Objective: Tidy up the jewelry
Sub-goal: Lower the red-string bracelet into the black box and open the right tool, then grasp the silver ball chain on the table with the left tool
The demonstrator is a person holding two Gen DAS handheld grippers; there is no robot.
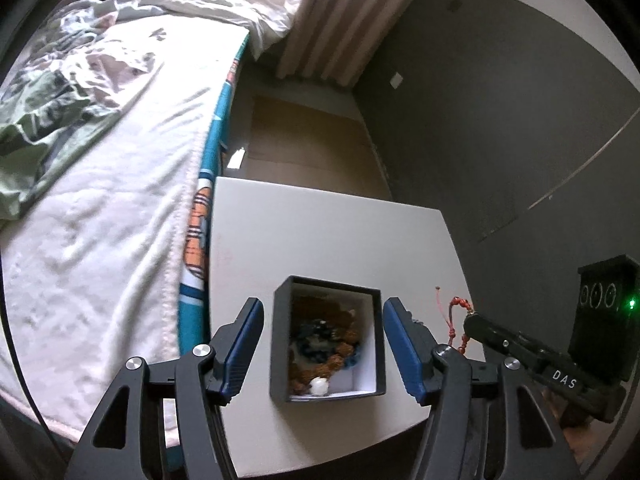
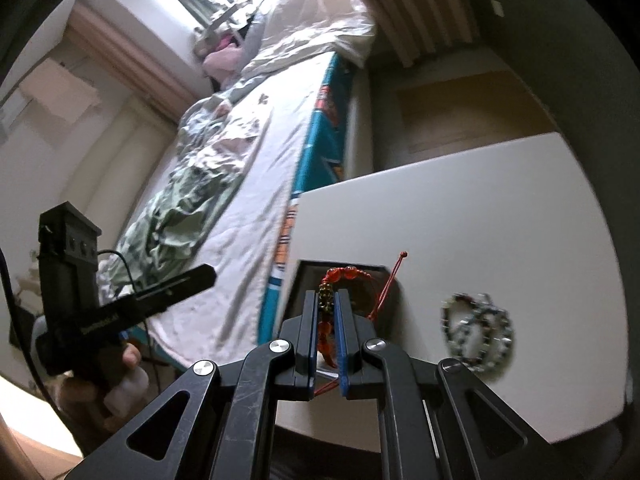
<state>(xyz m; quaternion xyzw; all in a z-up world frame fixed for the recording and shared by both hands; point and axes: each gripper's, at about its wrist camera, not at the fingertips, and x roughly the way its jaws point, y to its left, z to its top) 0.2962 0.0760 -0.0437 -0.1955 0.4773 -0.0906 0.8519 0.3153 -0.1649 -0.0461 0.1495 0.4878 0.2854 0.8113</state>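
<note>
A black square box (image 1: 280, 340) with a white lining stands on the white table (image 1: 320, 232). It holds brown and blue bead bracelets (image 1: 320, 340) and a white bead. My left gripper (image 1: 323, 306) is open, its blue pads standing either side of the box without touching it. My right gripper (image 2: 326, 296) is shut on a red bead bracelet (image 2: 340, 274) with red cord tails, held in the air just in front of the box (image 2: 296, 292). In the left wrist view the red bracelet (image 1: 456, 316) hangs at the right gripper's tip, right of the box.
Two silver and dark bead bracelets (image 2: 476, 332) lie on the table (image 2: 460, 220) right of the box. A bed (image 1: 100, 220) with rumpled covers runs along the table's left edge. Flat cardboard (image 1: 304, 136) lies on the floor beyond. A hand (image 2: 120, 368) holds the left gripper.
</note>
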